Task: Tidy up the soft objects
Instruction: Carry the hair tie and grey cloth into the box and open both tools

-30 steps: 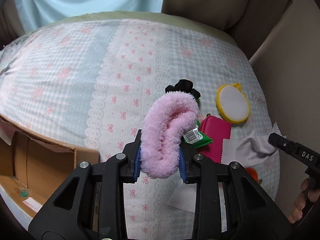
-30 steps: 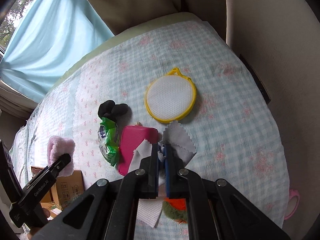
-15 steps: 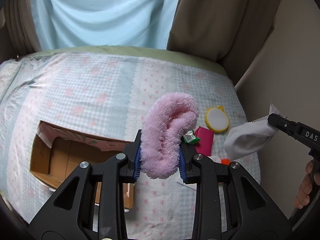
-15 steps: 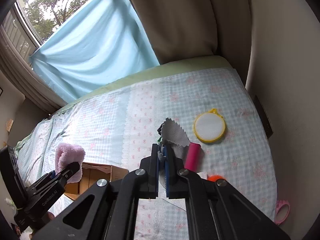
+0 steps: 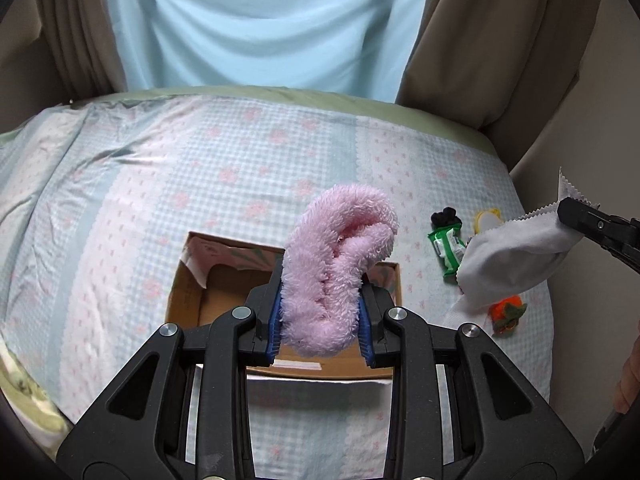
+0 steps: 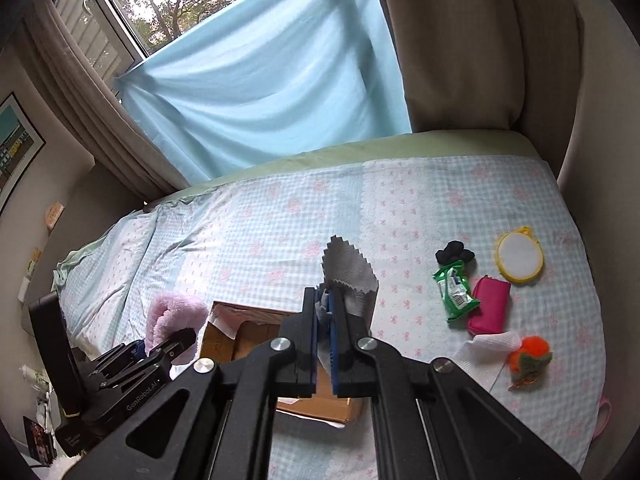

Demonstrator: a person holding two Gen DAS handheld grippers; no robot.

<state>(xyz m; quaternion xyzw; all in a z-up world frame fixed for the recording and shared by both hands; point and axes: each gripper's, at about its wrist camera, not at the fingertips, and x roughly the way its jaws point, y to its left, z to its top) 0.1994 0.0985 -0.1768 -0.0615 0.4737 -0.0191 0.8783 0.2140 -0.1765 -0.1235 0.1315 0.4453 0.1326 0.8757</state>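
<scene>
My left gripper (image 5: 320, 316) is shut on a fluffy pink cloth (image 5: 340, 256), held high over an open cardboard box (image 5: 208, 292) on the bed. The same pink cloth (image 6: 168, 312) and left gripper (image 6: 160, 344) show at the lower left of the right wrist view. My right gripper (image 6: 326, 304) is shut on a grey cloth with zigzag edges (image 6: 352, 280), also above the box (image 6: 240, 332). In the left wrist view that grey cloth (image 5: 516, 256) hangs from the right gripper (image 5: 576, 216) at the right edge.
On the checked bedspread (image 6: 280, 232) to the right lie a black scrunchie (image 6: 454, 254), a green packet (image 6: 454, 292), a pink pouch (image 6: 490, 308), a yellow-rimmed round pad (image 6: 518, 254), a white tissue (image 6: 492, 342) and an orange fuzzy toy (image 6: 528, 354). Curtains hang behind the bed.
Both grippers have risen and swung left from the pile of items to over the cardboard box, carrying the pink cloth and the grey cloth. The bed now looks farther below.
</scene>
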